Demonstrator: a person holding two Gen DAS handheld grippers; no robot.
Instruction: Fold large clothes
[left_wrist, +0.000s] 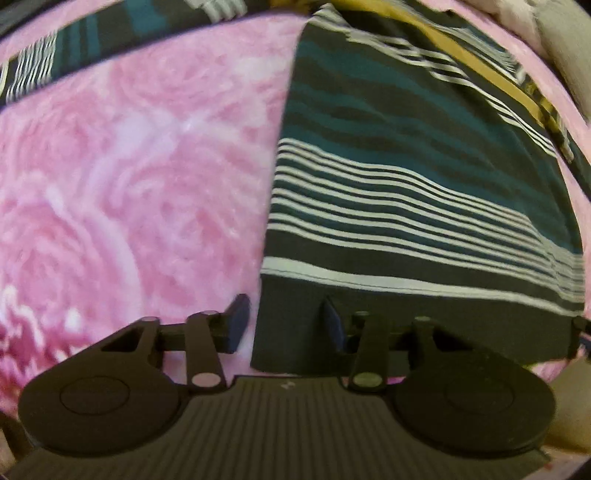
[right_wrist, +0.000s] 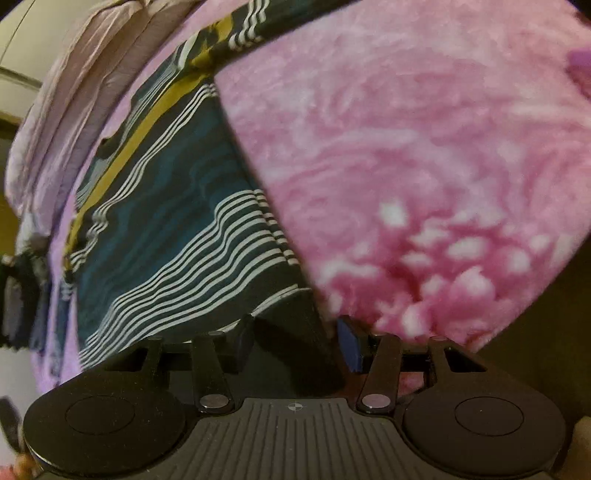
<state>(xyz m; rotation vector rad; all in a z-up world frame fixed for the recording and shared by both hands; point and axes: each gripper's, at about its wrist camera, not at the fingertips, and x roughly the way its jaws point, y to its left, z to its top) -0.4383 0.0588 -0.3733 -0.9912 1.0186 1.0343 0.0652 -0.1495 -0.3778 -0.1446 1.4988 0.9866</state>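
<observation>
The left tool (left_wrist: 282, 326) pointed down at the near corner of the striped cloth (left_wrist: 406, 177). Its two pads stood a little apart, one on each side of the dark hem, and the hem lay in the gap between them. I could not tell for sure if the pads pressed on it, because the picture was blurred. The right tool (right_wrist: 295, 341) sat at the other near corner of the same cloth. Its pads were also a little apart, with the dark corner between them, and here too I could not tell if they squeezed it. Each tool had gone to a corner, likely so that the near edge could be lifted evenly and carried over in one neat fold. The cloth lay flat on the pink blanket (left_wrist: 129, 166), which looked soft and fluffy with big rose shapes. It seemed to be folded once already, since its long side edges ran straight and it made a narrow strip. Lying flat like that would help the next fold come out tidy. Farther off the strip reached a yellow band (left_wrist: 480, 70) in the cloth. Past that, in the right view, some pale crumpled bedding (right_wrist: 74, 92) lay beyond the cloth, out of the way.
</observation>
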